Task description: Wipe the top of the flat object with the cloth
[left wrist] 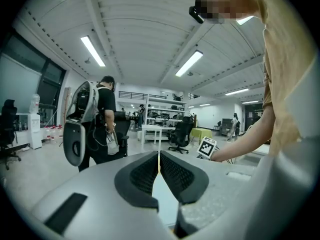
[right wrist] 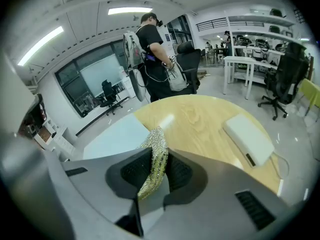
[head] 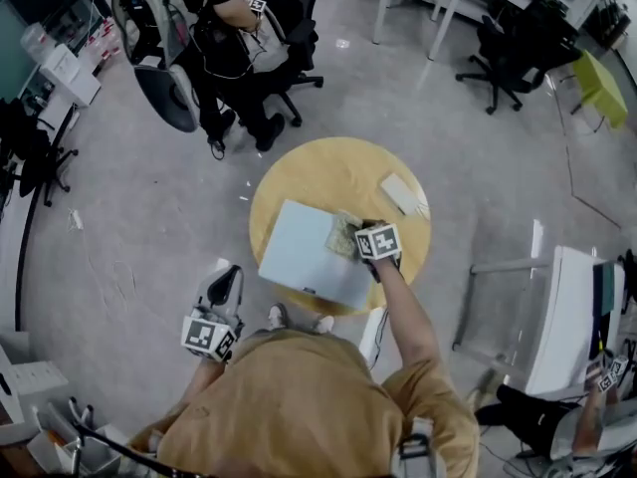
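A pale blue flat panel (head: 304, 255) lies on the round wooden table (head: 328, 172). At the panel's right edge sits a yellowish knitted cloth (head: 343, 235). My right gripper (head: 364, 239) is shut on that cloth, whose weave (right wrist: 156, 143) shows pinched between the jaws of the right gripper (right wrist: 160, 158), with the panel (right wrist: 115, 136) just to the left. My left gripper (head: 225, 279) hangs low beside the table's near left edge, off the table. In its own view the left gripper (left wrist: 159, 158) is level, its jaws meeting with nothing in them.
A white flat box (head: 403, 194) (right wrist: 247, 139) lies on the table's right side. A person with a backpack (head: 224, 38) stands by an office chair behind the table. A white rack (head: 552, 312) stands at the right, with desks and chairs (head: 513, 53) further back.
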Demonstrator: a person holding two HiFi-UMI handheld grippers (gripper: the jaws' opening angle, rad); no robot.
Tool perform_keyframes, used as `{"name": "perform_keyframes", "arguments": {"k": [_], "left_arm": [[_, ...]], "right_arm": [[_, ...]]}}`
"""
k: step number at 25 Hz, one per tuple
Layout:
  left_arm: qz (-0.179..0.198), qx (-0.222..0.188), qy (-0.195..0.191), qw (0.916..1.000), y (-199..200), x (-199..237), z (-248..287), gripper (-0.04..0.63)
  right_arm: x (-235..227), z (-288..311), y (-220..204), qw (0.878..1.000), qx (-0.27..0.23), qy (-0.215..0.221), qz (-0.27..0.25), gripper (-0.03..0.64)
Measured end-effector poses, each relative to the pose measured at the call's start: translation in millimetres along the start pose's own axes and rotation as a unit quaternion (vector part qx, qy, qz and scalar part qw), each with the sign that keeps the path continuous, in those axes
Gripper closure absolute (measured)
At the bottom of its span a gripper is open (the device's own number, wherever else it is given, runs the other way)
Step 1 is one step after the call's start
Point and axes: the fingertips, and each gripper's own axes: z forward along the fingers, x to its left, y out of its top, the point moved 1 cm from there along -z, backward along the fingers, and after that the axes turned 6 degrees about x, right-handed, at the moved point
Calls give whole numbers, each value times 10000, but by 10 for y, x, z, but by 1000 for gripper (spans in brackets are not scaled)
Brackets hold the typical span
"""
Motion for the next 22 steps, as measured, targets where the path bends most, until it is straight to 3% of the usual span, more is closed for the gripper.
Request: {"name": "perform_keyframes", "arguments": {"k": [9, 22], "left_arm": [[106, -12, -443, 9990, -1, -398, 231, 580], [180, -156, -680, 9974, -2, -665, 304, 581]], "right_arm": [[-631, -569, -552, 9980, -37, -461, 442, 554], [-794, -927, -821, 9947, -329, -608, 766, 554]]}}
